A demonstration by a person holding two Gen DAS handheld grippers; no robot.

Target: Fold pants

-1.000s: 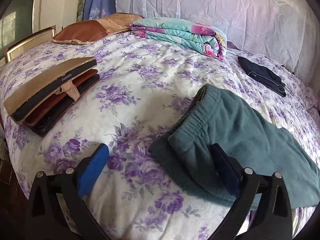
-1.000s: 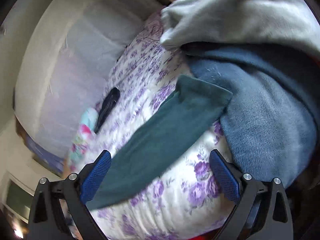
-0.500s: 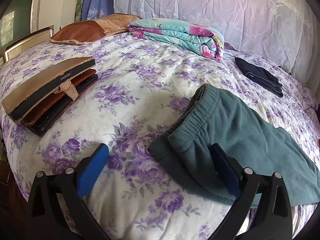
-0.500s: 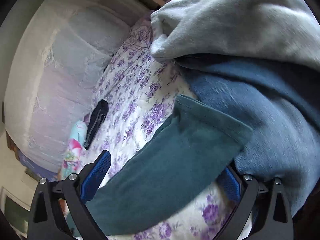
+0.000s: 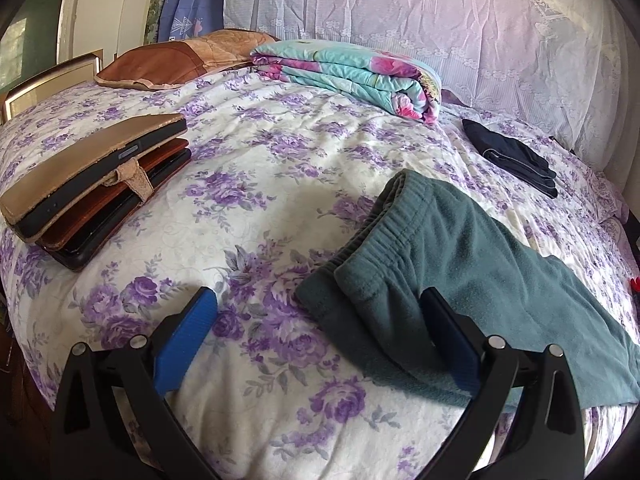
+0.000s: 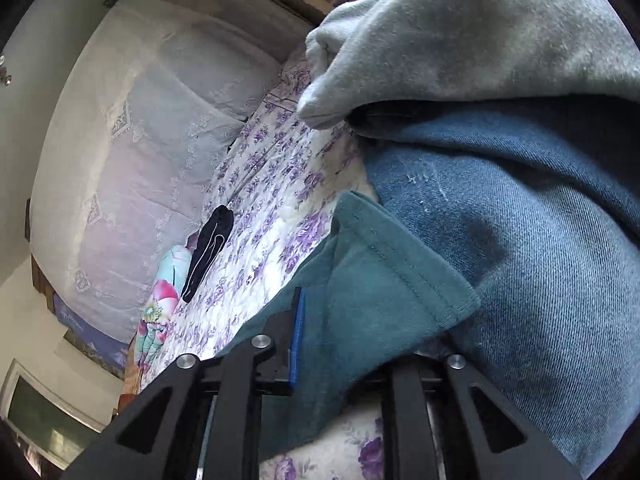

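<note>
We are early — the pants (image 5: 460,276) lie lengthwise on the bed (image 5: 280,152), unfolded. Our right gripper (image 6: 336,332) has just been closing and pinches the cuff; the left gripper (image 5: 316,340) is released at the waistband — every fold remains.

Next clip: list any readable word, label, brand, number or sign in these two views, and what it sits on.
None can be read.
The blue hanging cloth carries triangle patterns, no legible letters.
The stacked tan and brown leather cases show no readable marking.
The green fleece pants show no label.
</note>
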